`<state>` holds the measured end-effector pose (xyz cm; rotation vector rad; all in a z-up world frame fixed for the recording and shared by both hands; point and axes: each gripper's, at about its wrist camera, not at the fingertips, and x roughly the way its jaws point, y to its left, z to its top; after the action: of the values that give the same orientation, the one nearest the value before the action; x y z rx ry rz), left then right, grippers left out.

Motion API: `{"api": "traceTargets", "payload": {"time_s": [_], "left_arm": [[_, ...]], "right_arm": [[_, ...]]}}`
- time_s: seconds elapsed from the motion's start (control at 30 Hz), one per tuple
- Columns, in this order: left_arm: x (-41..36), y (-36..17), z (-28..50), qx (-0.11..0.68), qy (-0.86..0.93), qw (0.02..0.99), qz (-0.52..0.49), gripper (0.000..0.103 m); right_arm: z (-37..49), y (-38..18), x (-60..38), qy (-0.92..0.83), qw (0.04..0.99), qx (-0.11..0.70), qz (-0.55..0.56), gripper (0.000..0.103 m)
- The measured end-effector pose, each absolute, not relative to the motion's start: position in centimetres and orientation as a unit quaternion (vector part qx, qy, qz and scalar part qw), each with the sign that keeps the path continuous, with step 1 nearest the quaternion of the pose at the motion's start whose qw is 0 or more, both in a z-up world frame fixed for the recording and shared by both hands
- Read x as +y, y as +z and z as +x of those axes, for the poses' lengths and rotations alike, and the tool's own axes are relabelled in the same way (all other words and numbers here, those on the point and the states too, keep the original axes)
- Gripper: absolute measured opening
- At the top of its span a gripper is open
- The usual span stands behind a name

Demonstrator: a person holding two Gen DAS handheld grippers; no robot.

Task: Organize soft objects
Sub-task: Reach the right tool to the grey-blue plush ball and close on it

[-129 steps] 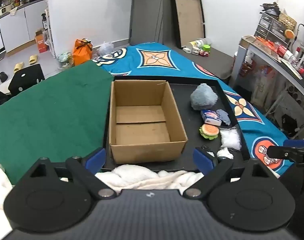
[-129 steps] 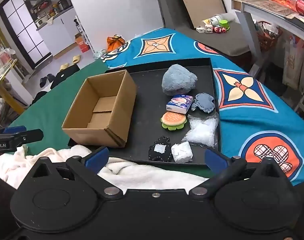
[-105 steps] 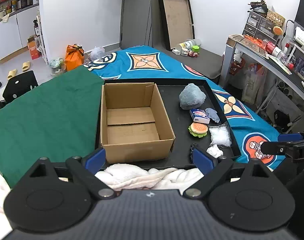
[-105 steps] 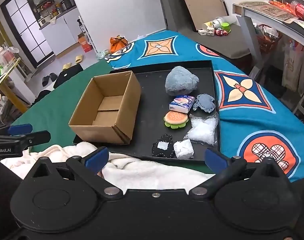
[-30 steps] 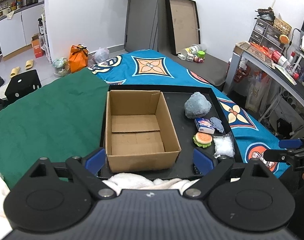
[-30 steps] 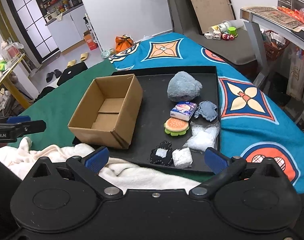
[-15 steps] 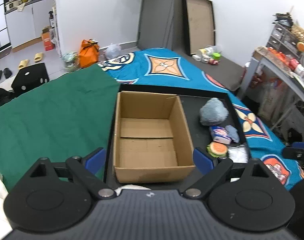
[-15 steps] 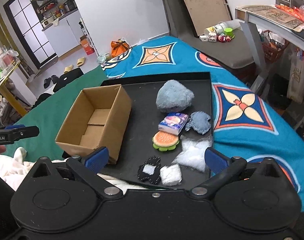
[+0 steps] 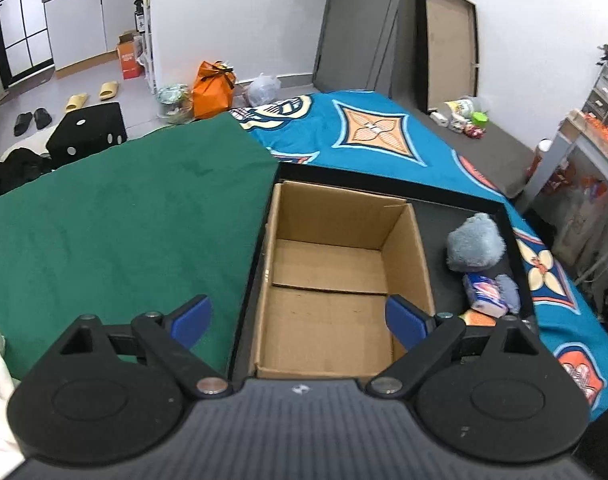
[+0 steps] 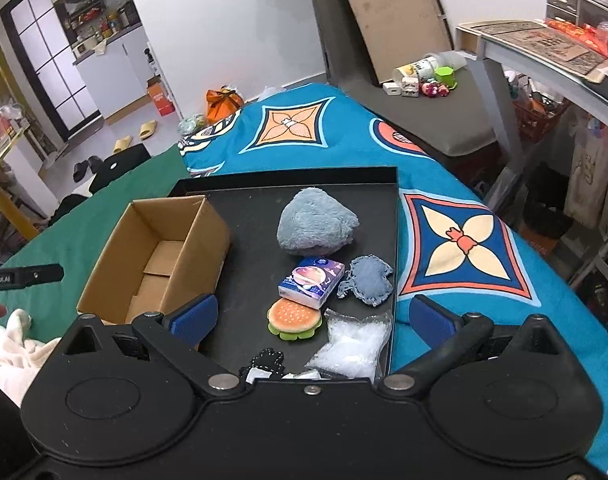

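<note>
**Both grippers hover over the tray, holding nothing**

The left gripper [image 9: 299, 316] hangs above the open brown cardboard box [image 9: 336, 280], blue fingers [image 9: 191, 314] spread apart. The right gripper [image 10: 312, 316], fingers likewise apart, hangs over the shallow black tray [image 10: 392, 240]. At its 12 o'clock lie a round orange burger-shaped plush [image 10: 293, 318], a purple tissue packet [image 10: 312, 282] and a fluffy grey-blue plush [image 10: 316, 226]; at 1 o'clock, perhaps a clear plastic bag [image 10: 354, 346].
</note>
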<state>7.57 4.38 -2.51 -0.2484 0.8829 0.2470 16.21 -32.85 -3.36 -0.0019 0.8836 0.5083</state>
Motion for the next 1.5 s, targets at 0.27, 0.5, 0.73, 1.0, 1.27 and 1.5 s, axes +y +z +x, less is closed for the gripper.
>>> {"api": "traceTargets", "payload": {"time_s": [0.27,0.5,0.73,1.0,1.27,1.5], "left_arm": [[5.6,-4.7,9.5,0.432,0.134,0.881,-0.138,0.091],[6.2,-6.9,11.3,0.442,0.152,0.873,-0.138,0.083],[6.3,-9.5,13.0,0.466,0.163,0.859,-0.134,0.068],[6.7,-11.7,14.4,0.496,0.179,0.84,-0.13,0.048],[6.9,-12.8,15.5,0.522,0.199,0.82,-0.127,0.019],[6.8,-12.5,16.3,0.53,0.196,0.817,-0.115,0.014]], "right_arm": [[18.7,-4.6,-32.2,0.261,0.868,0.423,-0.005,0.103],[22.2,-5.9,-31.6,0.281,0.863,0.421,-0.004,0.103],[26.1,-7.5,-30.6,0.274,0.863,0.423,0.009,0.103],[28.8,-9.5,-29.2,0.273,0.856,0.439,0.014,0.103],[30.9,-11.5,-27.4,0.287,0.84,0.461,0.012,0.103],[32.4,-13.3,-26.0,0.281,0.828,0.484,0.016,0.102]]}}
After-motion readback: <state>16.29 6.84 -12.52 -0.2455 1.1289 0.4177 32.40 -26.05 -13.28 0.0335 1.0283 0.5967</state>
